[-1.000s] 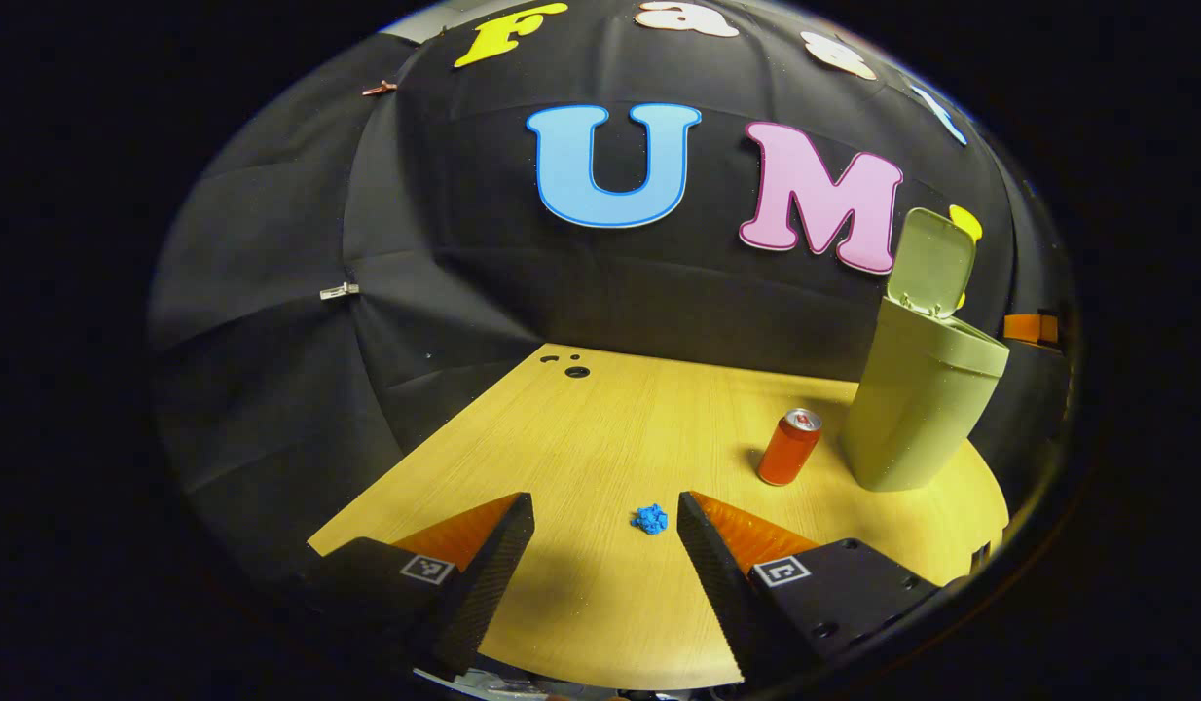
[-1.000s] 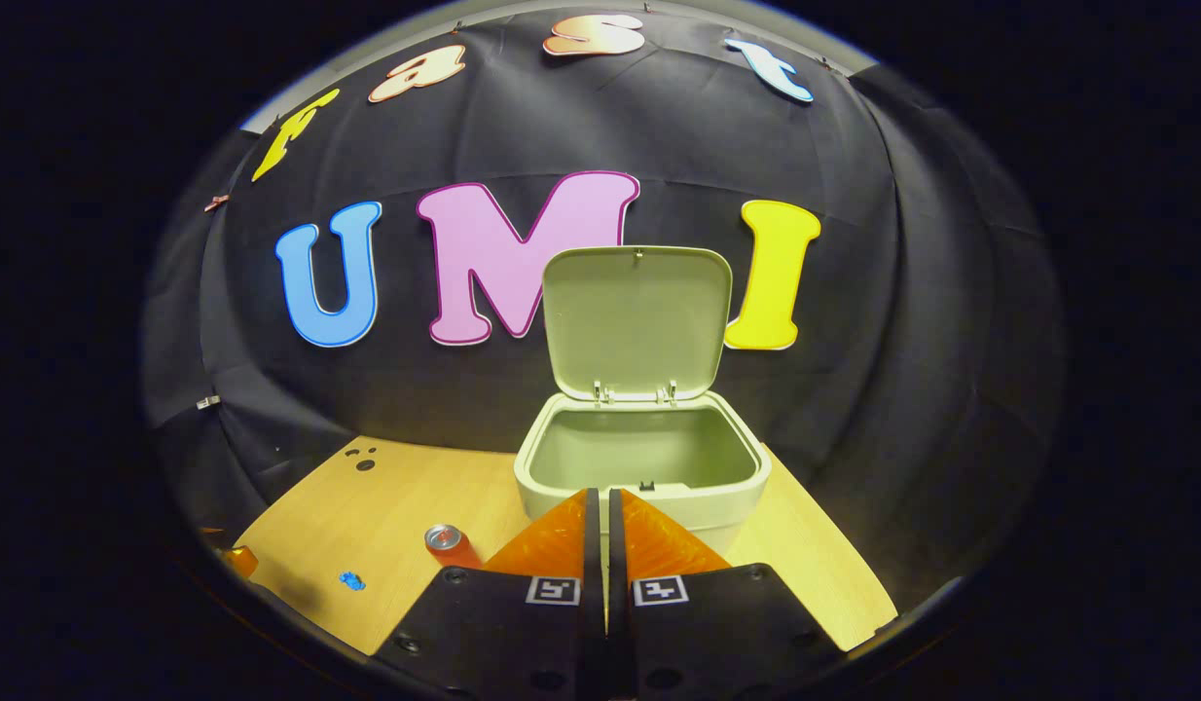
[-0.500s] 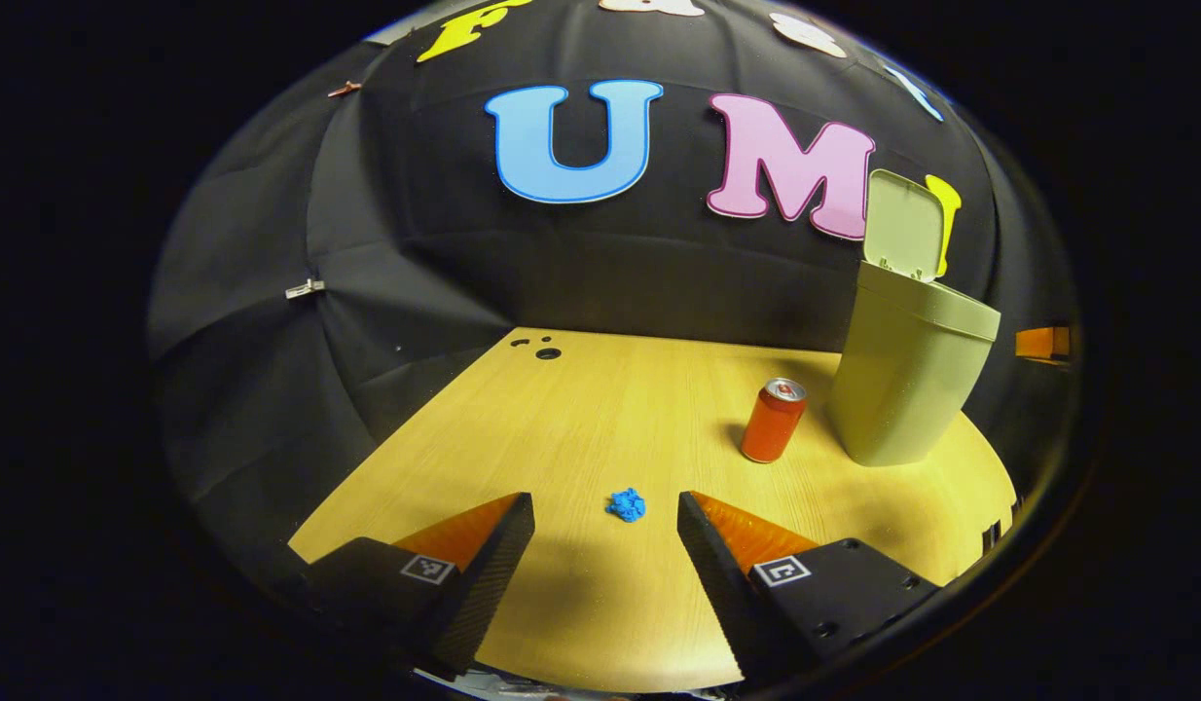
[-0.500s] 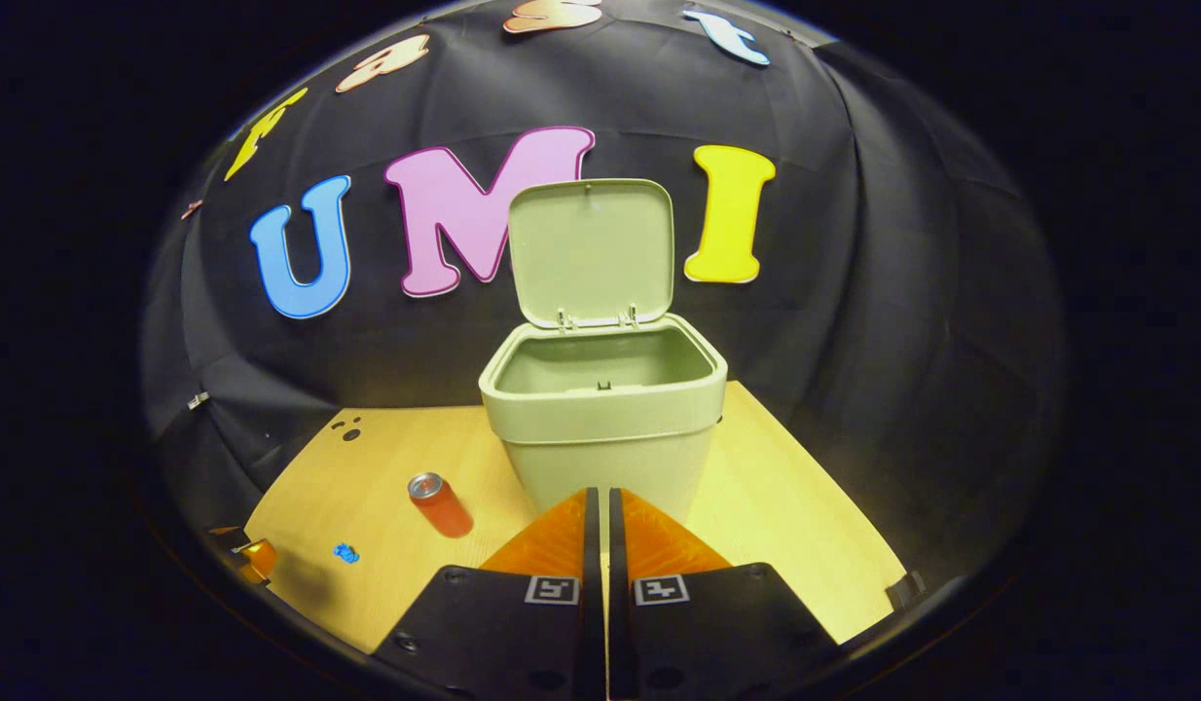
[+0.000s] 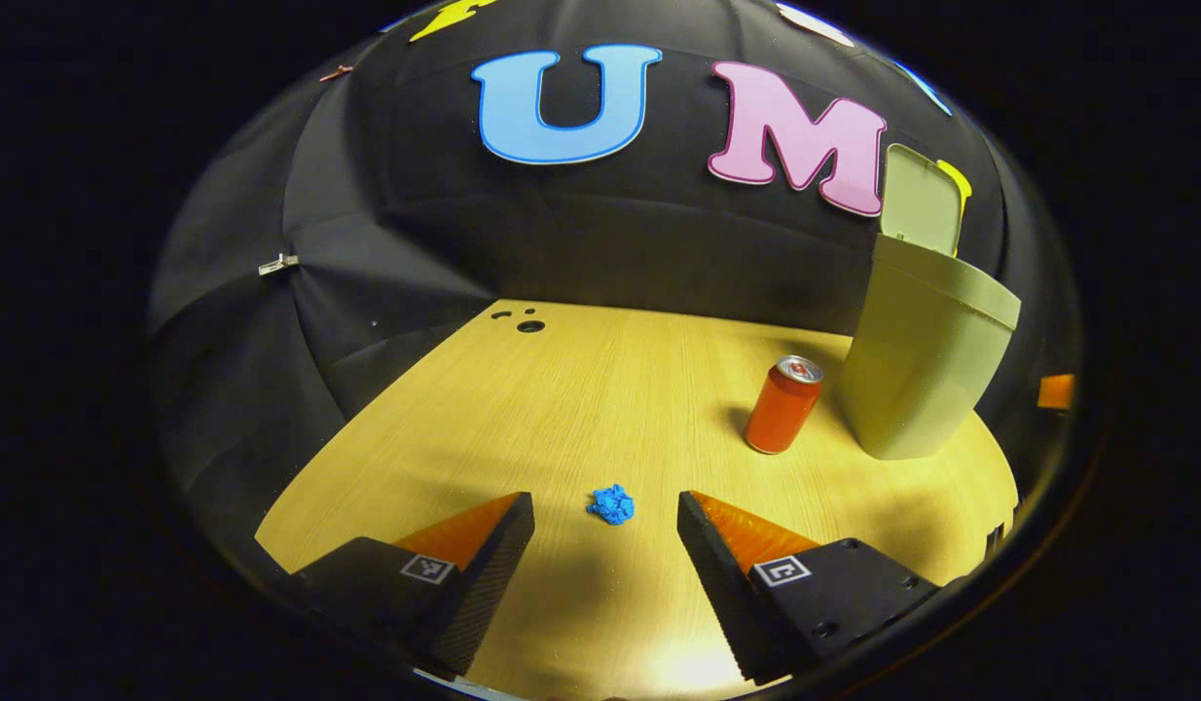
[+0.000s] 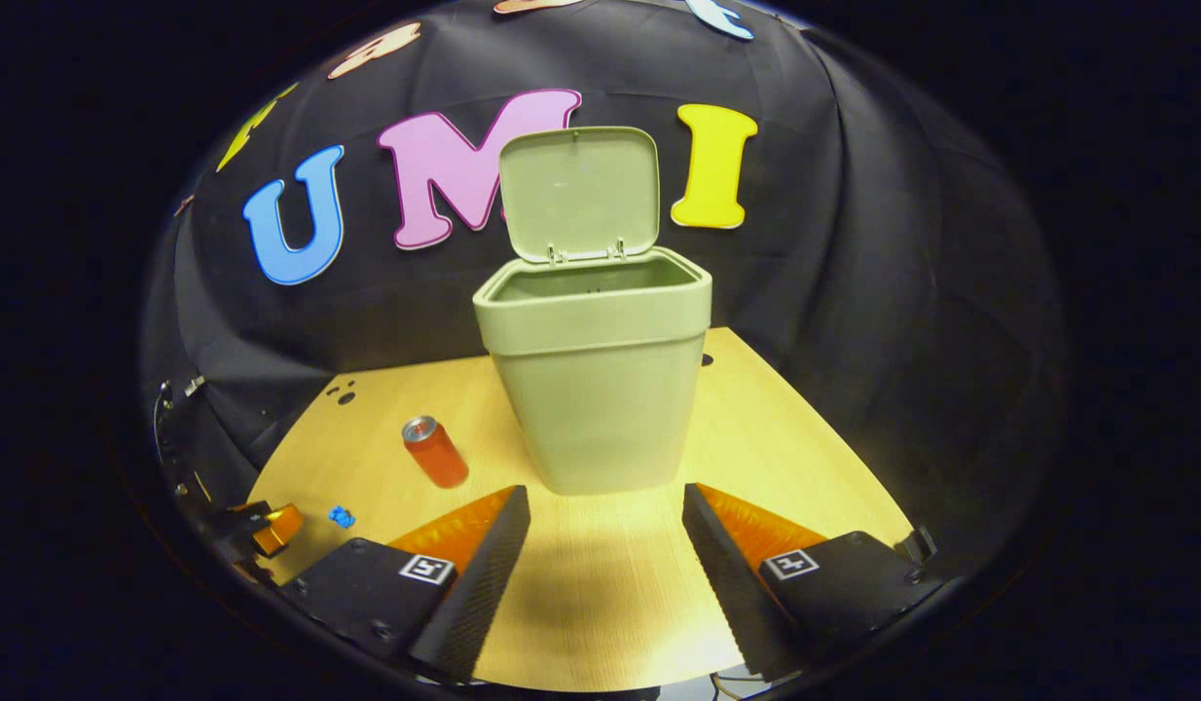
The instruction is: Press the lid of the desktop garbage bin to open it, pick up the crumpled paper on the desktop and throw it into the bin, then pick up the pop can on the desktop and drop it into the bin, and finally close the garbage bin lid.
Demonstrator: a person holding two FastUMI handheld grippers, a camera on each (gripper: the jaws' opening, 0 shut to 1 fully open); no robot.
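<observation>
The green bin [image 6: 596, 389] stands on the desk [image 6: 756, 438], lid [image 6: 578, 193] upright; what shows of its inside looks bare. The pop can [image 5: 782, 404] stands beside it. Crumpled paper [image 5: 611, 504] lies before the spread left hand-held gripper [image 5: 605, 511]; the right hand-held gripper [image 6: 605, 506] is spread too.

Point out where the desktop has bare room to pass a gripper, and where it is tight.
Free: the wide stretch of desktop between the cable holes and the crumpled paper, and the strip right of the garbage bin. Tight: the narrow gap between the pop can and the bin.
</observation>
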